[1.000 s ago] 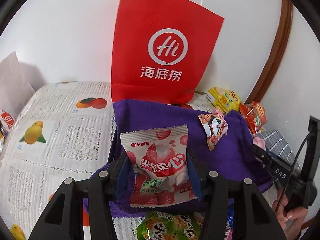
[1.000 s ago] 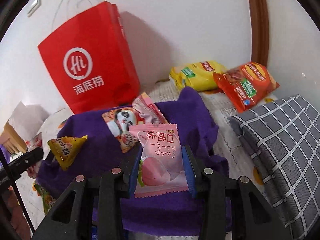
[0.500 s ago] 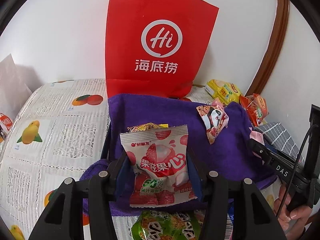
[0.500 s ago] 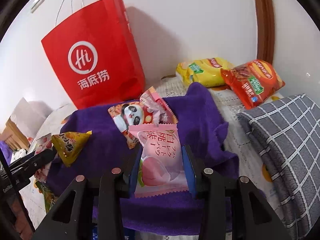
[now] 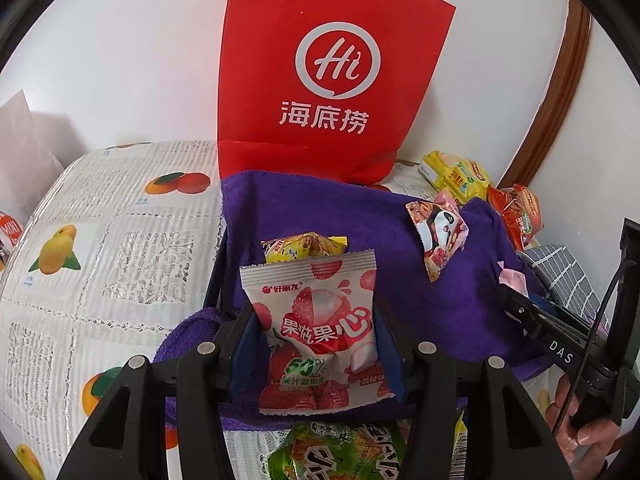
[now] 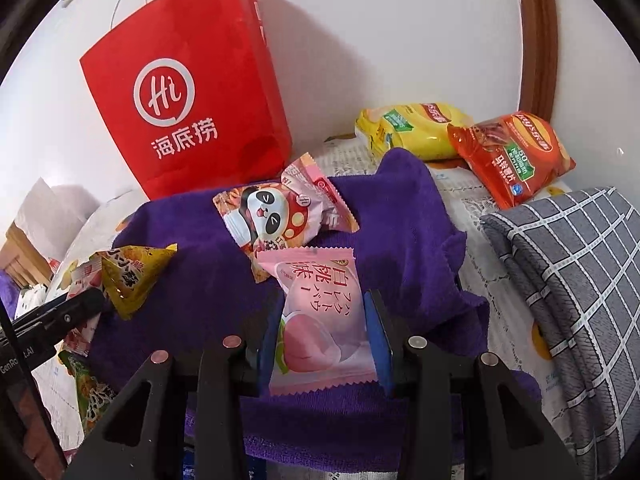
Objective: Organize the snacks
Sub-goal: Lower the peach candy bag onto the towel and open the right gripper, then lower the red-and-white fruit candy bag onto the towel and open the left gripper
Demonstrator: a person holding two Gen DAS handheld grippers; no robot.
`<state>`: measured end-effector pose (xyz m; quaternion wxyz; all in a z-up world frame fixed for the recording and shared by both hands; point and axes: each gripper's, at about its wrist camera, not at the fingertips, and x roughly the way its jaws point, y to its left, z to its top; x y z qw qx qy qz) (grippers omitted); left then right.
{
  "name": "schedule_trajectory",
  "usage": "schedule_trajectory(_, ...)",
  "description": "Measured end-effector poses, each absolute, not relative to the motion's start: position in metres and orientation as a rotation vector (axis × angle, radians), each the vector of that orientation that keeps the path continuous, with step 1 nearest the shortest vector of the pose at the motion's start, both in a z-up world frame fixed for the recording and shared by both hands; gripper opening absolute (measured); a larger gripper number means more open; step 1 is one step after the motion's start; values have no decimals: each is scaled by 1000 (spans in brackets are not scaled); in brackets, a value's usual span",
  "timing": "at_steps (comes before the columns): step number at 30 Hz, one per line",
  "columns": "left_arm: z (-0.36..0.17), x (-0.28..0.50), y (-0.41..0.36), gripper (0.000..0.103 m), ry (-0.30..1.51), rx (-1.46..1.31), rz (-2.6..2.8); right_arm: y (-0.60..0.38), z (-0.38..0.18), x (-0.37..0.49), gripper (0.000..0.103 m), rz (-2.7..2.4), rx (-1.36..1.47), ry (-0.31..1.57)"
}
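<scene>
A lychee packet [image 5: 320,332] is clamped upright between the fingers of the left gripper [image 5: 318,344], above the near edge of a purple towel [image 5: 340,216]. A peach packet [image 6: 322,328] is clamped the same way in the right gripper [image 6: 324,340], over the same towel [image 6: 400,216].

The towel is spread over something raised on the desk [image 5: 100,248], which is covered with a fruit-printed cloth. On the towel lie a yellow packet [image 5: 304,246], just behind the lychee packet, and a panda packet [image 6: 276,212], which is touched or overlapped by the top of the peach packet; which of the two cannot be told. In the left view the panda packet [image 5: 438,232] is seen well to the right of the lychee packet.

A red bag [image 6: 188,84] stands upright behind the towel, against the wall. To its right, a yellow chip bag [image 6: 408,130] and an orange chip bag [image 6: 512,156] lie touching near the wall. A grey checked cloth [image 6: 568,272] lies folded on the right of the desk. A green packet [image 5: 336,452] lies on the desk in front of the towel, below the left gripper.
</scene>
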<state>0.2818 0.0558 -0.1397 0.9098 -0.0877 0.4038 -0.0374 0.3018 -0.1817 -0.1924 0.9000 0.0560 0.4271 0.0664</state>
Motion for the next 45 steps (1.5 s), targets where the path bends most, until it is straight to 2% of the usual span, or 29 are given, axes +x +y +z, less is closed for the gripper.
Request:
schedule_trajectory(31,-151,288,60,52,887,-237,-101,-186,-194,304,45,118,142,894)
schedule_trajectory(35,-147,286,62,63,873,-268,-124,-184,-193,302,45,120,139,888)
schedule_trajectory(45,-139,282,71,66,841,-302,-107,-177,-185,295,45,146,132,865)
